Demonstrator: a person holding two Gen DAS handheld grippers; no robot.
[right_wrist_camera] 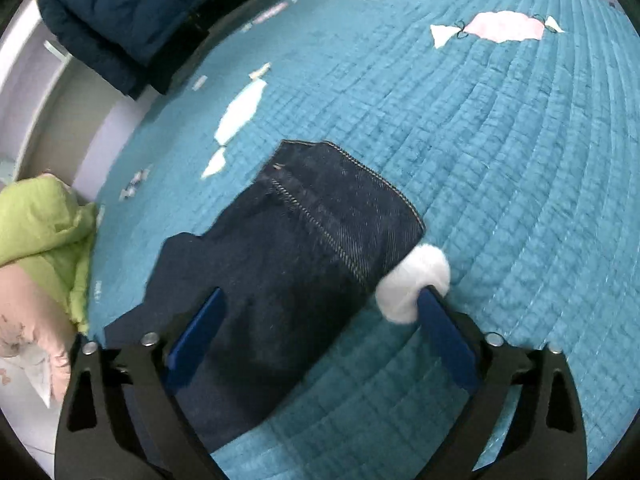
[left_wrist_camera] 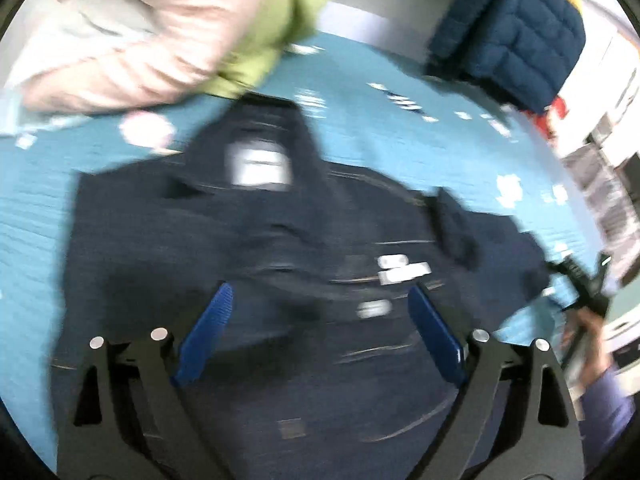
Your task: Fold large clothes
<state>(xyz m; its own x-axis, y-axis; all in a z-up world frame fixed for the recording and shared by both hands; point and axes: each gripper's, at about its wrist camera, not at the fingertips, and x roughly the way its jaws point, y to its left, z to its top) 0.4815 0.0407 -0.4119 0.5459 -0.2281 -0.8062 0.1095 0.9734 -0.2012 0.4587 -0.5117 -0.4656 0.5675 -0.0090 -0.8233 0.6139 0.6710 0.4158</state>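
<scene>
A dark denim jacket (left_wrist_camera: 256, 248) lies spread on the teal quilt (left_wrist_camera: 36, 200), collar and white neck label toward the far side; the view is motion-blurred. My left gripper (left_wrist_camera: 320, 296) is open above the jacket's lower middle, holding nothing. In the right wrist view, a denim sleeve (right_wrist_camera: 304, 248) with a white fleece cuff (right_wrist_camera: 412, 280) lies on the quilt (right_wrist_camera: 500, 160). My right gripper (right_wrist_camera: 324, 300) is open over the sleeve, its right finger (right_wrist_camera: 444, 332) beside the cuff. The other gripper and hand (left_wrist_camera: 588, 292) show at the jacket's right edge.
A pink and green padded pile (left_wrist_camera: 168, 32) lies at the far left, also in the right wrist view (right_wrist_camera: 44, 232). A navy puffer jacket (left_wrist_camera: 508, 28) sits far right, and shows upper left in the right wrist view (right_wrist_camera: 132, 12). The bed edge (right_wrist_camera: 64, 100) runs along the left.
</scene>
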